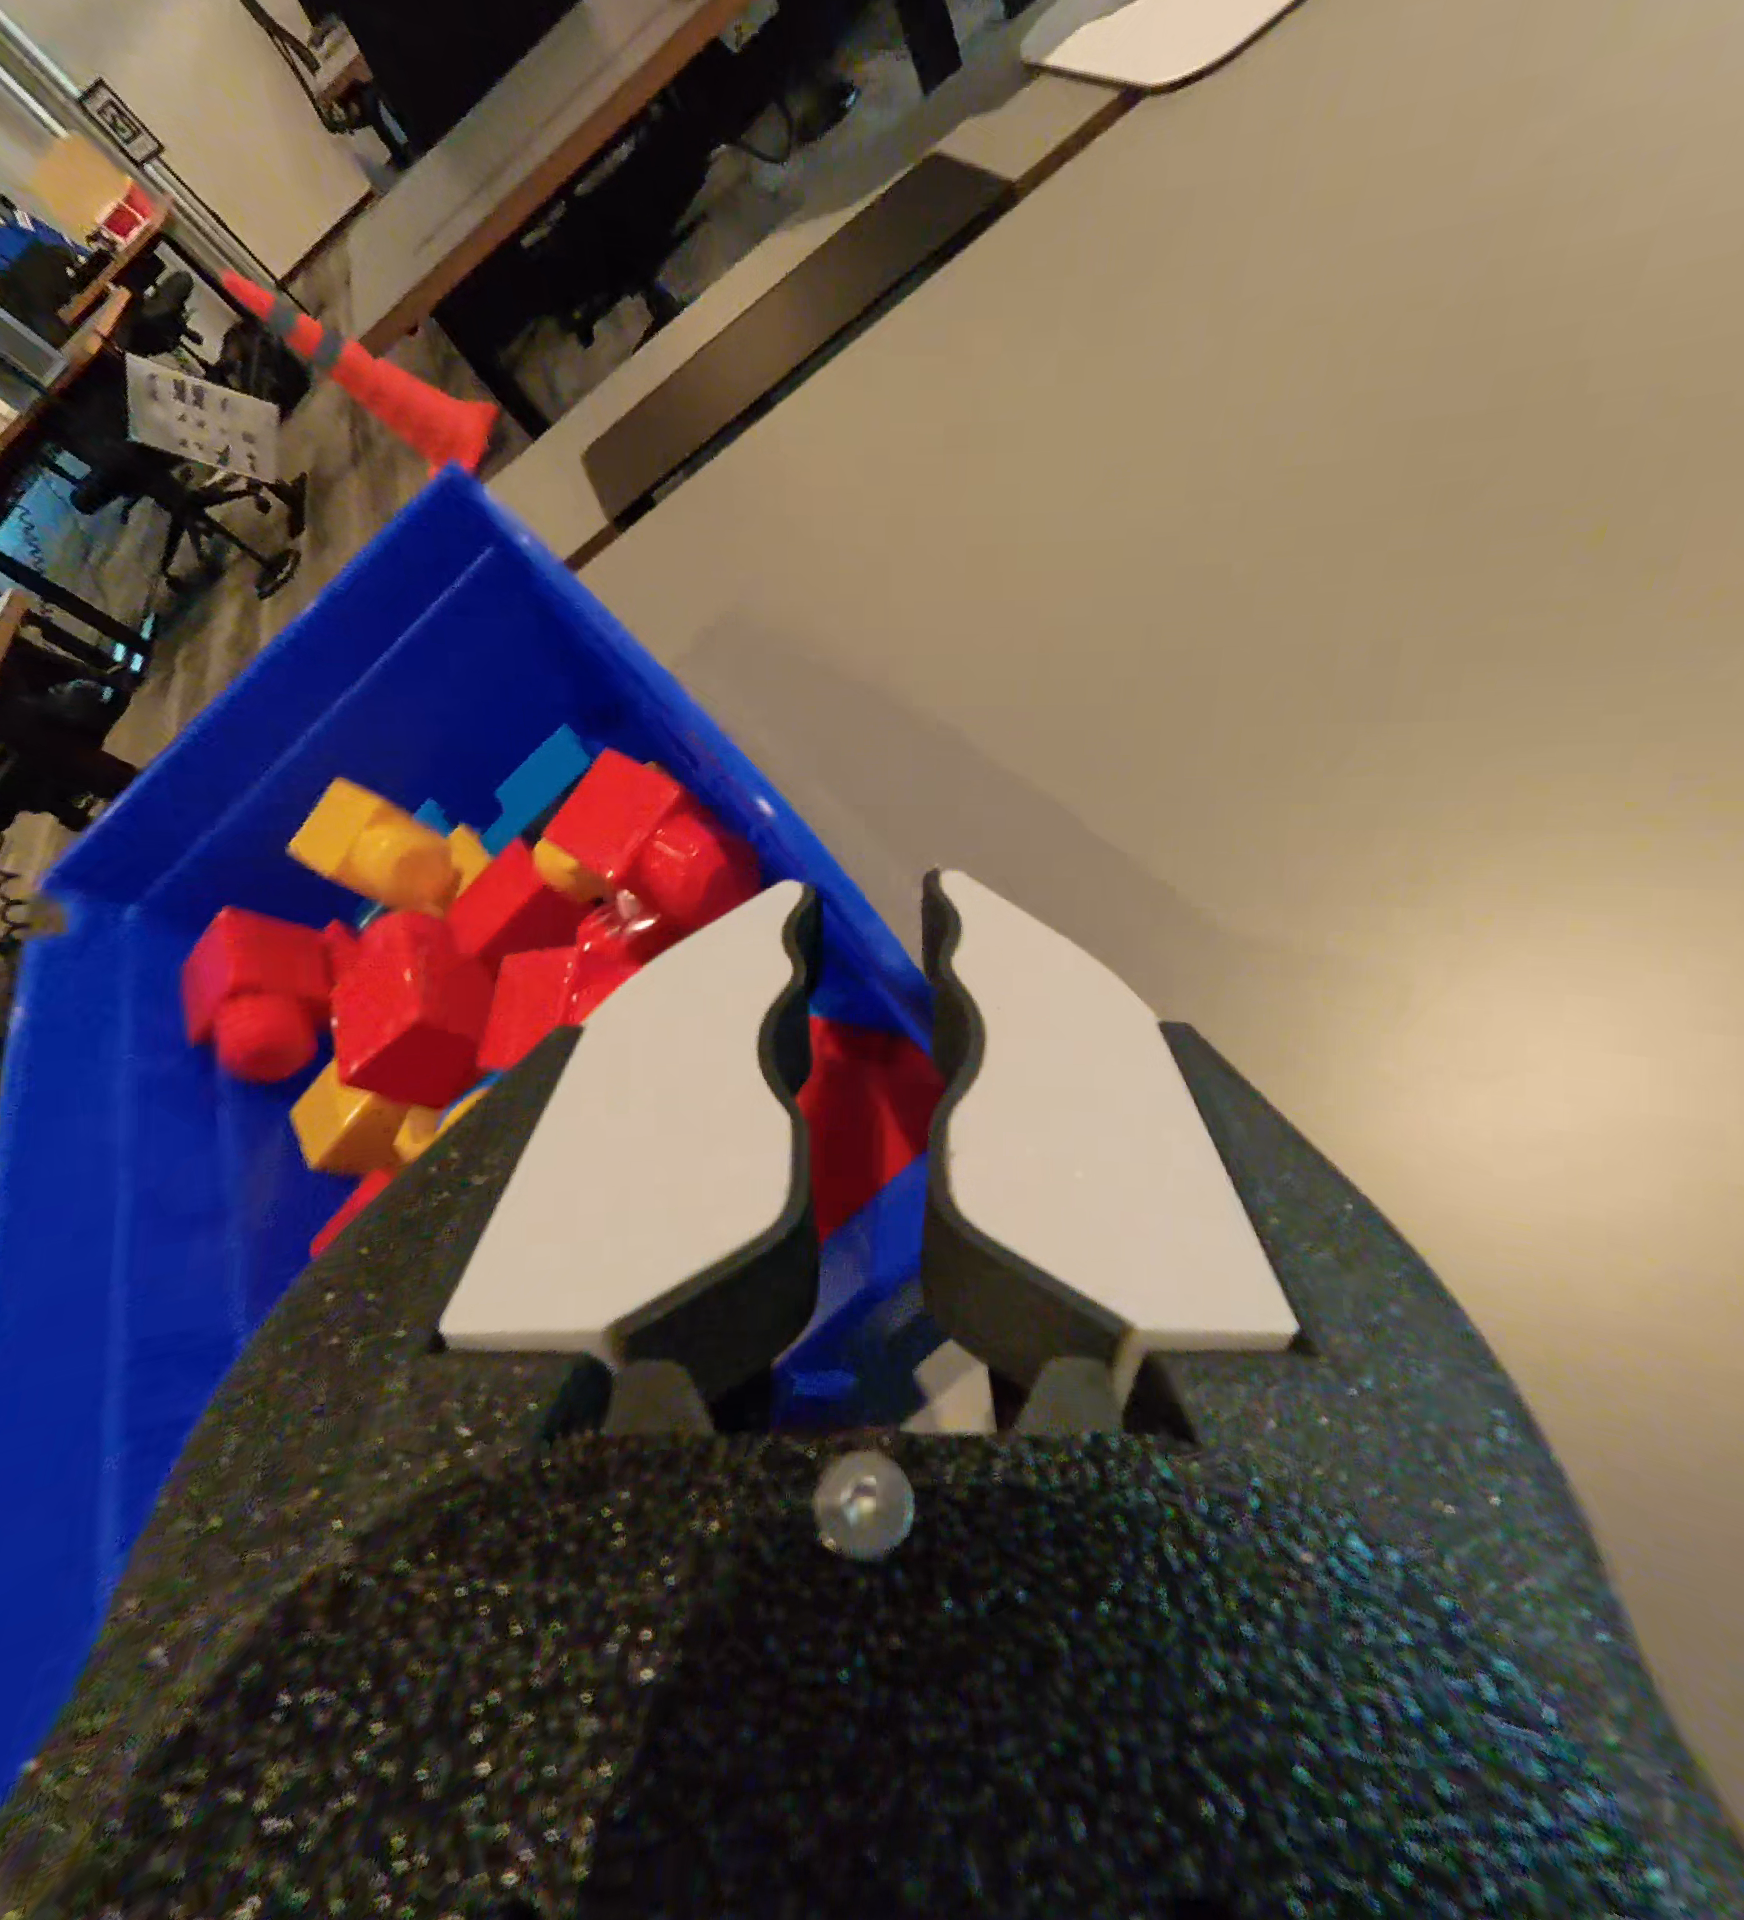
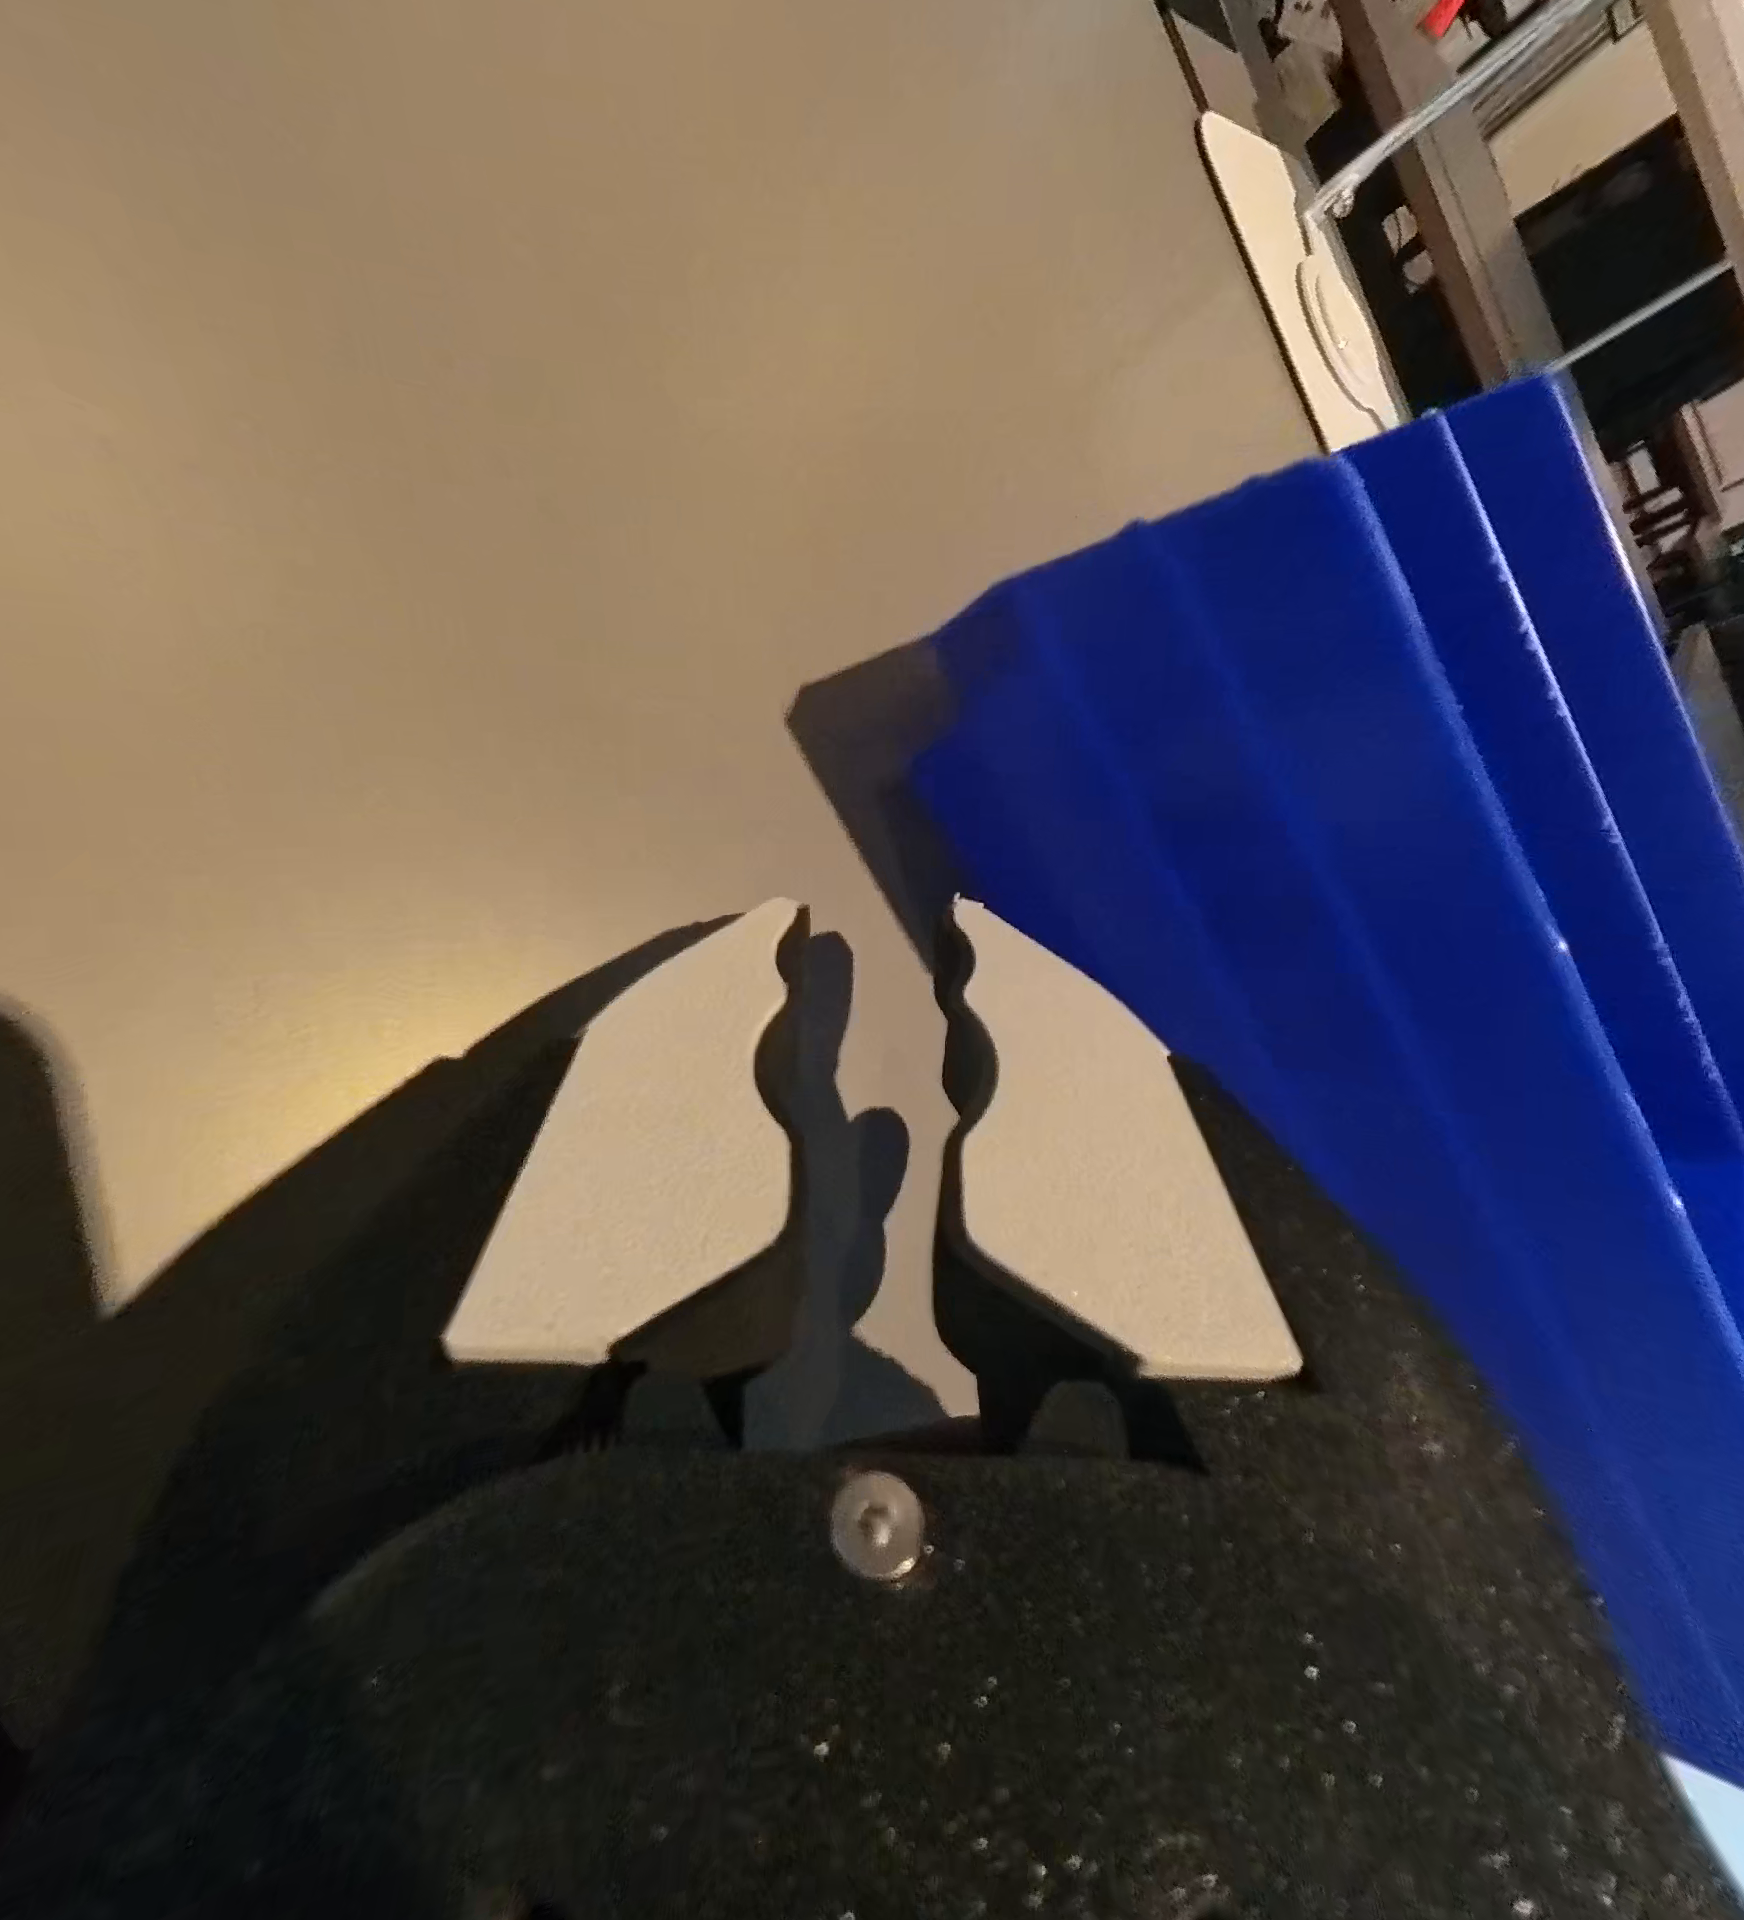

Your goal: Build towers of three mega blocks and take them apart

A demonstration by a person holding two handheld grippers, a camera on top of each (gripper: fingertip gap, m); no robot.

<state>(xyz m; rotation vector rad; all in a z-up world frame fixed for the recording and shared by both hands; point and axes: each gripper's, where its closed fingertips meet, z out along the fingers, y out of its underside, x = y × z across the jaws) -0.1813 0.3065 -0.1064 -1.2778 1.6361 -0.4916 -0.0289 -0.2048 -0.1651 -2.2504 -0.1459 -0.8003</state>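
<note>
A blue bin (image 1: 255, 1039) on the beige table holds several loose red, yellow and blue mega blocks (image 1: 411, 997). My left gripper (image 1: 868, 904) hovers over the bin's near right wall, its jaws a narrow gap apart. A red block (image 1: 863, 1112) and some blue plastic show through the gap, and I see no grip on them. My right gripper (image 2: 873, 914) is over the bare table (image 2: 432, 468), jaws a narrow gap apart and empty. Its tips are just left of the bin's outer wall (image 2: 1315, 883). No tower stands on the table.
The table (image 1: 1367, 623) stretches wide to the right of the bin. A white board (image 1: 1148, 42) lies at its far corner. Beyond the edge are desks, office chairs and an orange cone (image 1: 380, 384) on the floor. Shelving (image 2: 1470, 208) stands behind the bin. My right fingertips sit around 55 cm from my left ones.
</note>
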